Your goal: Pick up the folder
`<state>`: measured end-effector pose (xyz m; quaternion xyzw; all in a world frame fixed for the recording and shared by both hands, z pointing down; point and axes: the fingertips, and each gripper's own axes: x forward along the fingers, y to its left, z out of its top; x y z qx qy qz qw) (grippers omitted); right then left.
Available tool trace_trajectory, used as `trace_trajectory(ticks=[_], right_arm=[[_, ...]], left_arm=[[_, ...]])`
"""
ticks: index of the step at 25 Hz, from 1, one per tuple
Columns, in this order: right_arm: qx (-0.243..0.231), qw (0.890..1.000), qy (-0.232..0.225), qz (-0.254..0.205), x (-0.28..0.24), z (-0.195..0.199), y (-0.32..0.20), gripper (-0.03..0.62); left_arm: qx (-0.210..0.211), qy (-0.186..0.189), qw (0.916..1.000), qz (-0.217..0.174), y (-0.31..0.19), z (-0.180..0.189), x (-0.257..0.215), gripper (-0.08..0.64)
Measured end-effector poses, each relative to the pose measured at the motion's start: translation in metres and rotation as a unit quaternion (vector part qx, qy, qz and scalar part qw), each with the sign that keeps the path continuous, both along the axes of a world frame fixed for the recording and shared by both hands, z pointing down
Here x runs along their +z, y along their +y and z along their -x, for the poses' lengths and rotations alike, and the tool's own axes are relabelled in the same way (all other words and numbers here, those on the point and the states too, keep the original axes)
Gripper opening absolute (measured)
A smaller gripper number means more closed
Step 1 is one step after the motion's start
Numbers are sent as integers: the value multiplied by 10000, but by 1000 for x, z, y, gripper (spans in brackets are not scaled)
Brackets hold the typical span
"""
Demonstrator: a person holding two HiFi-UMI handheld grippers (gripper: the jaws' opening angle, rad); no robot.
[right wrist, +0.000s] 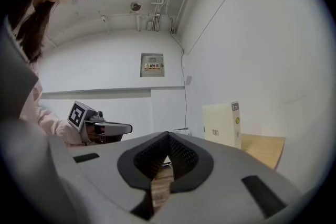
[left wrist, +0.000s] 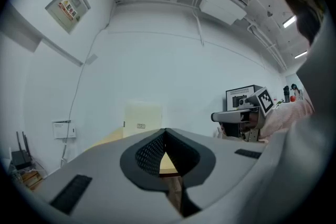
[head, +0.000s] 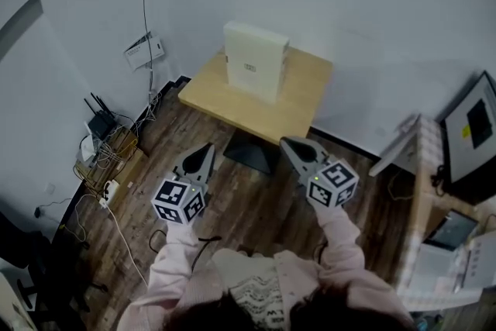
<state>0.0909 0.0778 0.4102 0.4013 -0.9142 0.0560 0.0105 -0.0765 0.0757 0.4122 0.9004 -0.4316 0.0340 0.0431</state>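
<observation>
A cream box folder [head: 256, 60] stands upright on a small wooden table [head: 298, 101] against the white wall. The left gripper view shows the folder [left wrist: 143, 119] straight ahead, and the right gripper view has the folder [right wrist: 223, 124] to the right. My left gripper [head: 208, 150] is shut and empty, held in the air short of the table's near left corner. My right gripper [head: 291, 144] is also shut and empty, short of the table's near edge. Both point level toward the wall, well apart from the folder.
A router and tangled cables in a basket [head: 105, 147] lie on the wood floor at left, with a white cord [head: 124, 240] running toward me. A wall box [head: 144, 52] hangs left of the table. A shelf with a monitor [head: 473, 128] stands at right.
</observation>
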Motion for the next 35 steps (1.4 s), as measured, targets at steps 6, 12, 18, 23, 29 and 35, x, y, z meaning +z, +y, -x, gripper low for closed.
trace_trajectory(ticks=[6,12,18,23,29,35], right_arm=[[-106,9999,-48,6,2,0,-6,-3],[-177,9998,-61,22,2,3,-14,-3],[-222,9996,-98,140,9,13,-29,-3],[-173,9998,-73,102,14,20,-62,-3],[-5,9998,-131,128,7,27,-109,-3],[122,9994,-193,255,12,38,-142,-3]], left_arm=[[-106,27,9999,36,-2,3,4,-8],[-170,59,9998,27,-6,6,3,-8],[-203,77,9997,94,-23,14,11,-8],[-162,105,9998,88,-58,23,15,-9],[-11,93,10000,33,-108,32,6,-8],[182,97,9997,109,-149,36,11,-8]])
